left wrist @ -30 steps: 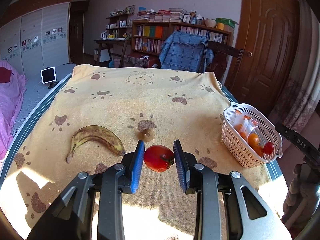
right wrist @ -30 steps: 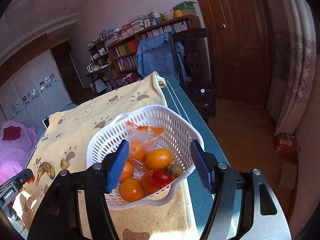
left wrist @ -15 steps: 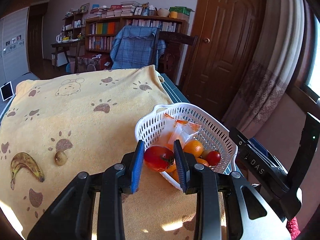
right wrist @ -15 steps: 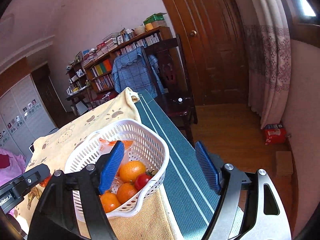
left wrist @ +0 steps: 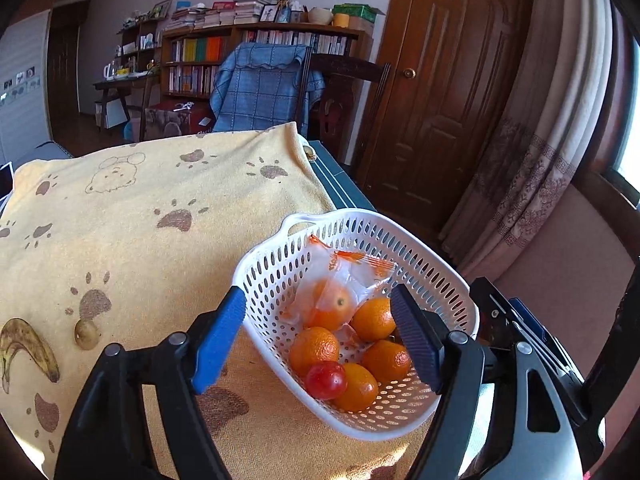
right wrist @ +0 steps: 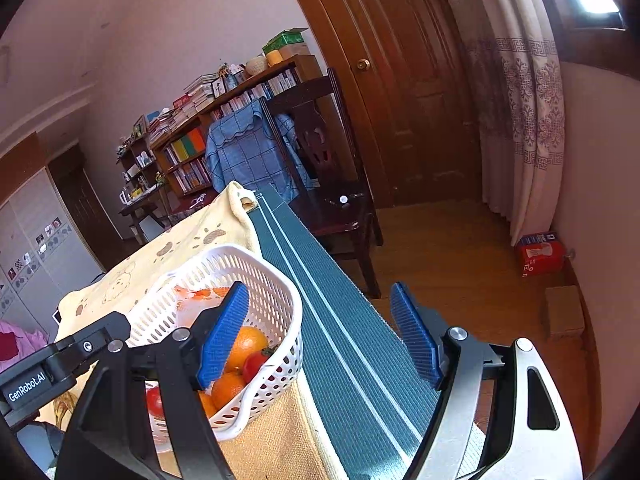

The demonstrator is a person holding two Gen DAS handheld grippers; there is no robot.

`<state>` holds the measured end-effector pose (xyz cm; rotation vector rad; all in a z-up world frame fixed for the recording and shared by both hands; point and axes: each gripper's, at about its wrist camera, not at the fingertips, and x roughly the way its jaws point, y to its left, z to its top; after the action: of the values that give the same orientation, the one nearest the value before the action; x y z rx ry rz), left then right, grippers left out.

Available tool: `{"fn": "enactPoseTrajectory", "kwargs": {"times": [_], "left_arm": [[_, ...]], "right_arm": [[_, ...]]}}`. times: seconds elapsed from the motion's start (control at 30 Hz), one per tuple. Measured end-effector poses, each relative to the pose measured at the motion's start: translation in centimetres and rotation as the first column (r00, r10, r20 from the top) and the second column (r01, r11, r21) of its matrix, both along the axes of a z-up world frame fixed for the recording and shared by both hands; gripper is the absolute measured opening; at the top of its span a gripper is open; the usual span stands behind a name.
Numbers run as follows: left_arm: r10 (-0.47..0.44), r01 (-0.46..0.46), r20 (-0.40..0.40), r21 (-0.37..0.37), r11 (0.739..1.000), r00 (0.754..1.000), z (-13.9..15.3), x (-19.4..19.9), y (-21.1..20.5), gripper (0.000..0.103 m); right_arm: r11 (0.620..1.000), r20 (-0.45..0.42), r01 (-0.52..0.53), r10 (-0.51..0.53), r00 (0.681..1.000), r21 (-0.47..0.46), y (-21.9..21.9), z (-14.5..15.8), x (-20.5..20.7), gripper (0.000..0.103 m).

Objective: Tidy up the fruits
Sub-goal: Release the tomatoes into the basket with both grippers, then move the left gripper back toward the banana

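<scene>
Left gripper (left wrist: 316, 336) hangs over the basket (left wrist: 460, 292) with its jaws spread wide and nothing between them; the right gripper (right wrist: 320, 332) is just as wide and bare, hovering off the basket's far side above the green table edge (right wrist: 348, 340). Biggest thing on the table is the yellow paw-print towel (left wrist: 140, 220), which covers most of it. On the towel, near its right edge, sits the white perforated basket, already holding several oranges (left wrist: 314, 350), one more in a crinkly wrapper (left wrist: 332, 300), and a red tomato (left wrist: 326, 380) lying on top of the pile at the near side. Well away to the left lies a spotted banana (left wrist: 28, 350), and beside it a small brown kiwi (left wrist: 87, 334); those two look like what is left to gather. The banana is plainly very ripe, so I'd expect it to be soft and easy to bruise: best taken across the thick middle with a light squeeze, not by the tip. The kiwi is small and round, likely to roll or slip out, so the pads should close squarely across its widest part. The tomato would split if anything were dropped hard on it.
</scene>
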<state>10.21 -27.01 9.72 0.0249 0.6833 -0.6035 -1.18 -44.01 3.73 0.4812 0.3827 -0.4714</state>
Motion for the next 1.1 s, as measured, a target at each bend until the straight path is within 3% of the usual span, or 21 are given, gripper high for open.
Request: {"fn": "enactPoseTrajectory", "kwargs": {"times": [0.07, 0.17, 0.3, 0.4, 0.77, 1.1], "left_arm": [[0.033, -0.033, 0.038, -0.006, 0.999, 0.999, 0.2, -0.1, 0.6, 0.092], [0.077, -0.077, 0.076, -0.015, 0.997, 0.994, 0.4, -0.2, 1.6, 0.094], [0.085, -0.083, 0.064, -0.025, 0.996, 0.994, 0.0, -0.4, 3.3, 0.096], [0.101, -0.1, 0.057, -0.026, 0.995, 0.993, -0.4, -0.6, 5.0, 0.096], [0.214, -0.213, 0.051, -0.036, 0.976, 0.975, -0.5, -0.9, 12.0, 0.098], [0.369, -0.37, 0.058, 0.018, 0.929, 0.928, -1.0, -0.5, 18.5, 0.098]], "right_arm": [[1.0, 0.003, 0.019, -0.019, 1.0, -0.013, -0.1, 0.0, -0.2, 0.078], [0.997, 0.037, 0.062, -0.061, 0.997, -0.037, 0.0, 0.1, -0.8, 0.085], [0.993, 0.053, 0.043, -0.037, 0.998, -0.108, 1.1, 0.4, -0.7, 0.085], [0.987, 0.068, 0.028, -0.017, 0.998, -0.159, 2.1, 0.7, -0.7, 0.093], [0.955, 0.057, 0.023, -0.007, 0.998, -0.296, 4.9, 2.5, -0.6, 0.098], [0.954, 0.072, -0.101, 0.125, 0.99, -0.282, 9.0, 5.2, -1.3, 0.099]]}}
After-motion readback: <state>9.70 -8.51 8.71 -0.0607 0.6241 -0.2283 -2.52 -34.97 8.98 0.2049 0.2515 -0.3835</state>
